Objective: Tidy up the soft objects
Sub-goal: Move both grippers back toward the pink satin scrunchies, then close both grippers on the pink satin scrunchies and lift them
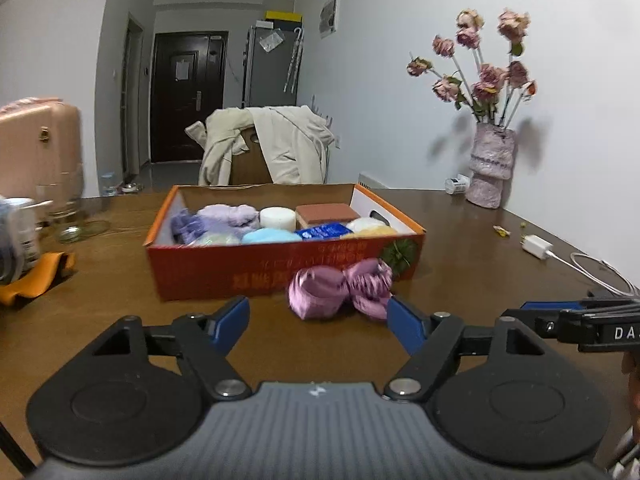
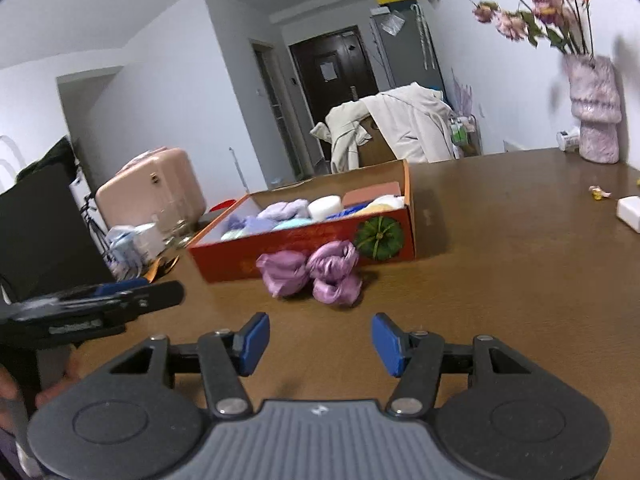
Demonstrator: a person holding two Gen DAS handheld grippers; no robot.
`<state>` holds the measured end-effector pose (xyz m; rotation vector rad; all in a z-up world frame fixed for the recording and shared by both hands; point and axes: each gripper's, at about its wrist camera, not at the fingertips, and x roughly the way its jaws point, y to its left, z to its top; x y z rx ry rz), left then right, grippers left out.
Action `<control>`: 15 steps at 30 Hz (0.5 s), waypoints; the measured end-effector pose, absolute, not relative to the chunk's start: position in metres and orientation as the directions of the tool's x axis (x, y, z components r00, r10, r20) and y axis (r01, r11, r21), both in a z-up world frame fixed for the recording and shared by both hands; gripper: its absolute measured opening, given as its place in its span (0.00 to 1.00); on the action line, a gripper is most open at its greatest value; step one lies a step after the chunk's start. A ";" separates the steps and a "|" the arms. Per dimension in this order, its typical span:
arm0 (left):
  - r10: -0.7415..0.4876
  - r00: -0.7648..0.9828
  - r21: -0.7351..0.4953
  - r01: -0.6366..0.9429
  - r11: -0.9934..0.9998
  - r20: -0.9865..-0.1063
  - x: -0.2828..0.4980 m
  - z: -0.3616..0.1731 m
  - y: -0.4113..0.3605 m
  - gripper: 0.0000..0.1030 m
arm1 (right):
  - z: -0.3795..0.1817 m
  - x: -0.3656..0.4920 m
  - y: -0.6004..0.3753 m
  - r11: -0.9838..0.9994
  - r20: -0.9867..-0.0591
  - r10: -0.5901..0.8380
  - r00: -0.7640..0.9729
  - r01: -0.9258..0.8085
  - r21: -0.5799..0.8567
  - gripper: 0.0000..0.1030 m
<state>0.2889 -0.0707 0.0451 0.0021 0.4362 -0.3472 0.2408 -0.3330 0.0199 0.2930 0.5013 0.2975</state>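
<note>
A shiny pink-purple satin bow (image 1: 340,290) (image 2: 312,272) lies on the brown table just in front of an orange cardboard box (image 1: 256,270) (image 2: 304,240). The box holds several soft items: lilac cloths (image 1: 224,216), a white roll (image 1: 278,218), a brown sponge (image 1: 332,213), a blue packet (image 1: 324,232) and pale blue and yellow pads. My left gripper (image 1: 318,326) is open and empty, its blue pads (image 1: 404,326) just short of the bow. My right gripper (image 2: 320,344) is open and empty, a little behind the bow. Each gripper shows in the other's view (image 1: 580,320) (image 2: 88,304).
A vase of dried pink roses (image 1: 490,168) (image 2: 594,112) stands at the table's far right. A white charger and cable (image 1: 538,246) lie on the right. Glasses, a cup and an orange cloth (image 1: 36,276) sit on the left. A chair draped with a coat (image 1: 272,144) stands behind.
</note>
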 end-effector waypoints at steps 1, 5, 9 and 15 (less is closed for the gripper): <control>-0.334 0.846 -0.068 0.337 0.939 -0.415 0.305 0.042 -0.075 0.76 | 0.019 0.256 -0.333 0.911 -0.428 0.354 0.832 -0.204 0.357 0.55; -0.338 0.824 -0.083 0.339 0.937 -0.454 0.364 0.024 -0.084 0.62 | 0.009 0.326 -0.331 0.906 -0.459 0.346 0.818 -0.165 0.390 0.52; -0.369 0.787 -0.151 0.340 0.928 -0.494 0.402 0.003 -0.083 0.41 | -0.006 0.381 -0.325 0.900 -0.487 0.339 0.805 -0.126 0.418 0.46; -0.452 0.710 -0.273 0.360 0.892 -0.539 0.408 -0.019 -0.069 0.24 | -0.028 0.404 -0.309 0.910 -0.540 0.360 0.761 -0.158 0.384 0.37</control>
